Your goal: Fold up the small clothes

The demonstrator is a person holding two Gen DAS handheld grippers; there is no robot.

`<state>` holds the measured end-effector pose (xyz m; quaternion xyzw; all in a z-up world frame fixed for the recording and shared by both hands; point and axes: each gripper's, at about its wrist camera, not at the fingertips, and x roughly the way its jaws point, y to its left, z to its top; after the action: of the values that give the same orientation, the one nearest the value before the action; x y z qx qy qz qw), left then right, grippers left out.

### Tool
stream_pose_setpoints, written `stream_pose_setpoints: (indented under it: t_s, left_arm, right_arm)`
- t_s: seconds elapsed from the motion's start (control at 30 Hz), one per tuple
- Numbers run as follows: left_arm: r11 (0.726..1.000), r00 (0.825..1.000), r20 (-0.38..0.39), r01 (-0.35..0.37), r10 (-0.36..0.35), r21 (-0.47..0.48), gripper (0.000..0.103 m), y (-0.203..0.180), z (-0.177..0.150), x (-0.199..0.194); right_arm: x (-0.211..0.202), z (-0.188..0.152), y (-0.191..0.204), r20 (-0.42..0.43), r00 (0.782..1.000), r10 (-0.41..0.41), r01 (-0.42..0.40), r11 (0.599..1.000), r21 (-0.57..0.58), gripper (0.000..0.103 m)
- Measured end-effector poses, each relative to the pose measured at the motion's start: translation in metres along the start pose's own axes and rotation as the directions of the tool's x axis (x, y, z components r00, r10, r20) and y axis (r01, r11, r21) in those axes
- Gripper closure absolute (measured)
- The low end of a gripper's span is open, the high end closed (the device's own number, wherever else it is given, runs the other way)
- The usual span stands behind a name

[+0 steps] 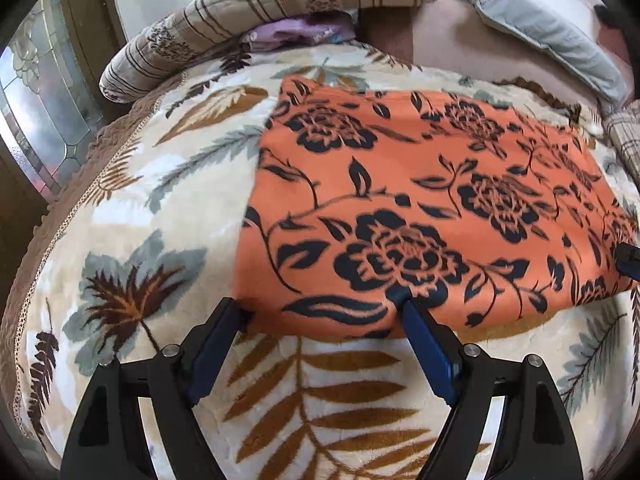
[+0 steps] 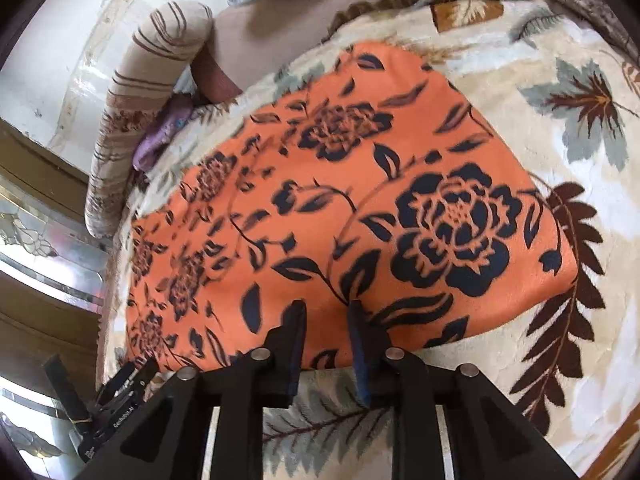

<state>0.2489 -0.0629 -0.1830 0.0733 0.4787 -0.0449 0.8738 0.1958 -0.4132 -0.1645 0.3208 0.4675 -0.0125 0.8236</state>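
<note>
Lying flat on a leaf-patterned blanket [image 1: 132,208], an orange cloth with black flowers [image 1: 420,184] is seen in both wrist views. At the far left of the left wrist view a patterned glass pane [image 1: 36,136] is visible, and beside it a striped, flowered quilt roll [image 1: 224,24] is laid along the far edge of the bed. A small purple garment [image 1: 288,34] is tucked under that roll. Further right, a grey cushion [image 1: 552,36] is seen leaning at the back.

The left gripper [image 1: 324,310] is held at the near edge of the orange cloth with its fingers [image 1: 218,336] spread wide. One finger is placed just beside the cloth's near left corner, while the other rests at the hem further right. Nothing is pinched between them.

In the right wrist view the cloth fills the middle of the frame, its near hem running across under the right gripper [image 2: 326,314]. The fingers [image 2: 296,332] are parted only narrowly, their tips set on or just over the cloth's near edge; whether the fabric is touched cannot be told. No fold is seen drawn up between them. The other gripper's tip is glimpsed at the lower left corner.
</note>
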Motion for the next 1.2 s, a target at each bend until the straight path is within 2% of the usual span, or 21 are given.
stream_pose_setpoints:
  t_s: [0.03, 0.07, 0.1, 0.13, 0.17, 0.27, 0.33, 0.4, 0.47, 0.6, 0.7, 0.83, 0.93, 1.0, 1.07, 1.17, 1.2]
  left_arm:
    - [1.000, 1.000, 0.008, -0.001, 0.001, -0.005, 0.019, 0.002, 0.002, -0.001]
    - [1.000, 1.000, 0.021, -0.005, 0.005, -0.014, 0.019, 0.006, 0.004, -0.003]
    - [1.000, 1.000, 0.027, -0.010, 0.010, -0.020, 0.019, 0.009, 0.005, -0.003]
    - [1.000, 1.000, 0.026, -0.014, 0.015, -0.021, 0.019, 0.010, 0.007, -0.001]
    - [1.000, 1.000, 0.017, -0.022, 0.023, -0.020, 0.019, 0.012, 0.008, 0.003]
    - [0.999, 0.999, -0.033, -0.037, 0.036, -0.024, 0.019, 0.017, 0.009, 0.018]
    - [0.999, 0.999, -0.041, -0.017, 0.016, -0.030, 0.019, 0.019, 0.009, 0.021]
    - [1.000, 1.000, -0.026, -0.013, 0.012, -0.019, 0.019, 0.020, 0.011, 0.019]
    - [1.000, 1.000, -0.003, -0.019, 0.019, -0.015, 0.019, 0.022, 0.014, 0.017]
    - [1.000, 0.999, 0.036, -0.018, 0.019, -0.021, 0.019, 0.027, 0.020, 0.014]
    - [0.999, 0.998, 0.048, -0.030, 0.030, -0.017, 0.019, 0.028, 0.023, 0.018]
    - [0.999, 0.997, 0.072, -0.040, 0.041, -0.013, 0.019, 0.029, 0.027, 0.021]
    - [0.998, 0.995, 0.082, -0.062, 0.062, 0.004, 0.019, 0.026, 0.030, 0.024]
    - [0.997, 0.994, 0.084, -0.073, 0.071, 0.016, 0.019, 0.024, 0.031, 0.027]
    - [0.997, 0.993, 0.085, -0.078, 0.076, 0.014, 0.019, 0.024, 0.032, 0.028]
    - [0.997, 0.994, 0.079, -0.071, 0.073, -0.024, 0.019, 0.029, 0.034, 0.029]
    - [0.997, 0.994, 0.077, -0.072, 0.075, -0.039, 0.019, 0.032, 0.035, 0.028]
  right_arm:
    - [-0.002, 0.000, 0.003, 0.010, 1.000, 0.010, -0.010, 1.000, -0.011, 0.070]
    - [-0.004, 0.001, 0.008, 0.022, 0.999, 0.023, -0.023, 0.999, -0.028, 0.063]
    - [-0.004, 0.000, 0.013, 0.030, 0.999, 0.037, -0.035, 0.998, -0.045, 0.046]
    - [-0.004, 0.000, 0.018, 0.037, 0.998, 0.050, -0.048, 0.997, -0.058, 0.038]
    - [-0.002, -0.001, 0.024, 0.040, 0.997, 0.063, -0.059, 0.995, -0.077, 0.035]
    - [0.016, -0.005, 0.039, -0.032, 0.998, 0.060, -0.064, 0.988, -0.139, 0.036]
    - [0.032, -0.008, 0.047, -0.067, 0.998, -0.015, 0.002, 0.981, -0.192, 0.041]
    - [0.035, -0.004, 0.051, -0.061, 0.997, -0.049, 0.034, 0.971, -0.235, 0.056]
    - [0.028, 0.013, 0.050, -0.018, 1.000, -0.019, 0.015, 0.970, -0.242, 0.061]
    - [0.021, 0.059, 0.027, 0.066, 0.997, 0.029, -0.017, 0.984, -0.179, 0.061]
    - [0.039, 0.092, 0.004, 0.062, 0.998, 0.032, -0.024, 0.993, -0.114, 0.061]
    - [0.061, 0.128, -0.013, 0.093, 0.996, -0.016, 0.024, 0.996, -0.091, 0.061]
    - [0.070, 0.145, -0.029, 0.126, 0.991, -0.043, 0.050, 0.997, -0.050, 0.061]
    - [0.075, 0.155, -0.051, 0.139, 0.986, -0.087, 0.087, 0.996, 0.006, 0.066]
    - [0.070, 0.157, -0.072, 0.176, 0.984, -0.013, 0.002, 0.998, 0.062, 0.067]
    - [0.057, 0.154, -0.066, 0.208, 0.976, -0.058, 0.043, 0.996, 0.077, 0.066]
    - [0.051, 0.151, -0.061, 0.225, 0.972, -0.061, 0.046, 0.996, 0.072, 0.063]
